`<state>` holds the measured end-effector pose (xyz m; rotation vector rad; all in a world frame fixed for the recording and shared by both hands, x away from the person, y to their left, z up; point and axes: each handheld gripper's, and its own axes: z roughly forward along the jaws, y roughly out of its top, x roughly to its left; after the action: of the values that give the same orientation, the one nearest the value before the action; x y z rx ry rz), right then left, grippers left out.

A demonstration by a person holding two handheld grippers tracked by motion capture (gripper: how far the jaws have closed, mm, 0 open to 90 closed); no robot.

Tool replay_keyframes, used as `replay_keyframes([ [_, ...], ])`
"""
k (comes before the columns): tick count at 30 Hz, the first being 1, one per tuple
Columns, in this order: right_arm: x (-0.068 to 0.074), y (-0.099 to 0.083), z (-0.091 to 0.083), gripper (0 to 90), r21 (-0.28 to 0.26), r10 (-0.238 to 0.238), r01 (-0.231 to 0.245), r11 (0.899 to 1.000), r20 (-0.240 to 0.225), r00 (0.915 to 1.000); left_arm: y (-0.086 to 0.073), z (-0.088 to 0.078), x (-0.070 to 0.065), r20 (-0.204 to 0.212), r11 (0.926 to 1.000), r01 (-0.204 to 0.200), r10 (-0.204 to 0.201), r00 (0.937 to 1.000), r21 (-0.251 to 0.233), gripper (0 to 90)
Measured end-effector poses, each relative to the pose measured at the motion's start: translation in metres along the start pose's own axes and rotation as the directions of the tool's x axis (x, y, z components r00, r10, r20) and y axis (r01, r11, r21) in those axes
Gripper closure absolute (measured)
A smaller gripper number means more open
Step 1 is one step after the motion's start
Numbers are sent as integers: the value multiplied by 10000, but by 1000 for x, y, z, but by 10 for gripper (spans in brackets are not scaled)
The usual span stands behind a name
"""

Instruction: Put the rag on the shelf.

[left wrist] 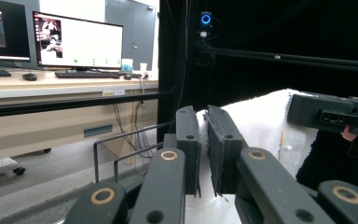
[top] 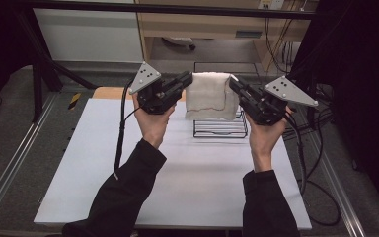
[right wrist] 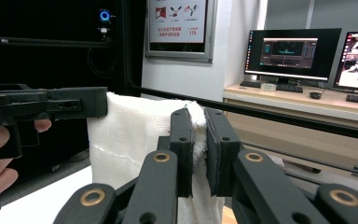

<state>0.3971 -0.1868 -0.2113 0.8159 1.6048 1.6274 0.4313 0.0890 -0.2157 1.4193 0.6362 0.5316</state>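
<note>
Left gripper: your left gripper (top: 186,79) is raised above the far part of the table, its 2 jaws pinching the left top corner of the white towel (top: 208,95); in the left gripper view (left wrist: 204,140) the cloth is squeezed in the narrow gap between the jaws
Right gripper: your right gripper (top: 235,85) mirrors it on the other side, jaws pressed onto the right top corner of the towel; in the right gripper view (right wrist: 199,140) the folded edge sits between the 2 pads
Towel: it hangs between your 2 grippers, stretched across from one set of jaws to the other, doubled over with a faint seam line running across it; its lower edge drops in front of the rack
Rack: the black wire rack (top: 220,130) stands just below and beyond your grippers, under the hanging towel, on the white table (top: 187,168); from the left gripper its wire loops (left wrist: 121,149) rise to the left of the jaws
Hands: your left hand (top: 153,118) and right hand (top: 264,136) grip the tool bodies from beneath, black sleeves reaching back toward you
Background ahead of the left gripper: a desk with monitors (left wrist: 77,39) and a keyboard
Background ahead of the right gripper: 2 more monitors (right wrist: 291,56) on a desk, well beyond the jaws
</note>
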Motion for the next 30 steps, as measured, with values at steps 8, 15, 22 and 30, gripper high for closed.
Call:
replay_keyframes([
  [8,-5,10,5,827,-29,-3,3,10000,111,9999,11,10,4,-61,9999,44,-45,10000,-90,834],
  [15,-11,19,13,827,-31,-67,67,10000,213,9998,21,18,8,-159,9998,23,-26,9999,-181,834],
  [22,-14,30,18,827,-100,-141,145,9998,318,9994,31,25,11,-231,9995,54,-61,9997,-299,834],
  [30,-21,38,26,827,-170,-107,115,9998,446,9989,40,33,13,-300,9995,-29,19,9995,-328,834],
])
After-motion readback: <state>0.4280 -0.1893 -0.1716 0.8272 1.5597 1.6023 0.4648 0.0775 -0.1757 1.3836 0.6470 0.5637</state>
